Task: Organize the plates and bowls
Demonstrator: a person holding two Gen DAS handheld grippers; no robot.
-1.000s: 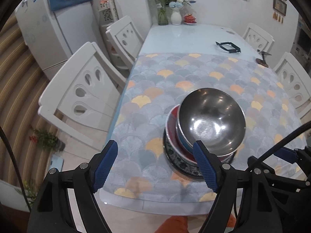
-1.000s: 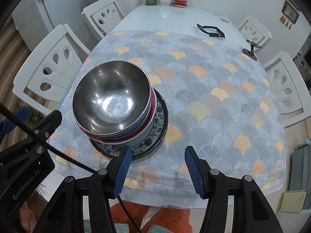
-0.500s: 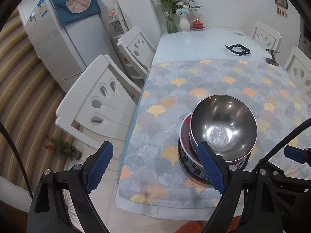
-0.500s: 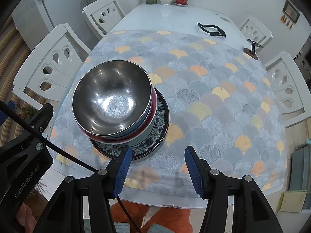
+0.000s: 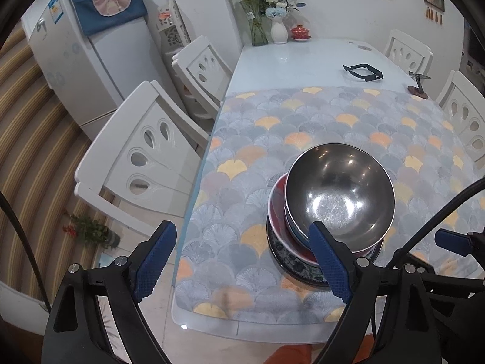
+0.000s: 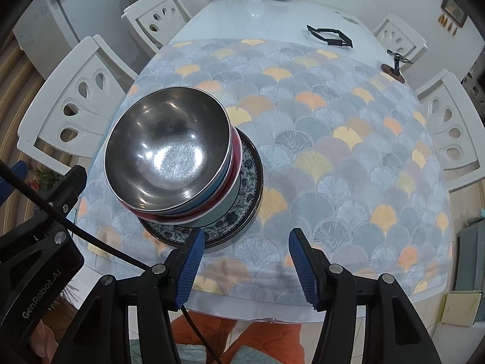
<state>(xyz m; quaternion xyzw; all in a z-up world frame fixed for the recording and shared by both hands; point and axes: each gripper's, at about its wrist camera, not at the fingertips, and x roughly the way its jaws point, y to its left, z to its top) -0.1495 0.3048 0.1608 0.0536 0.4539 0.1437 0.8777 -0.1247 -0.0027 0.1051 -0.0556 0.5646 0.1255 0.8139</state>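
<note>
A steel bowl (image 5: 339,191) (image 6: 166,148) sits on top of a stack. Under it are a blue bowl (image 6: 209,197), a red-rimmed bowl (image 5: 277,209) (image 6: 182,219) and a patterned plate (image 5: 294,268) (image 6: 242,221). The stack stands on the fan-patterned tablecloth (image 5: 272,139) (image 6: 333,139) near the table's front edge. My left gripper (image 5: 242,261) is open and empty, above the table's front left corner, left of the stack. My right gripper (image 6: 244,261) is open and empty, above the front edge, just right of the stack.
White chairs (image 5: 142,154) (image 6: 75,97) line the left side and more stand at the right (image 6: 451,130). A black frame (image 5: 362,72) (image 6: 330,37), a small stand (image 6: 394,67), vases and a red cup (image 5: 300,32) sit on the far table. A fridge (image 5: 85,57) stands left.
My left gripper has pulled back and risen away from the stack, so more floor and chair show. My right gripper and the stack have stayed put.
</note>
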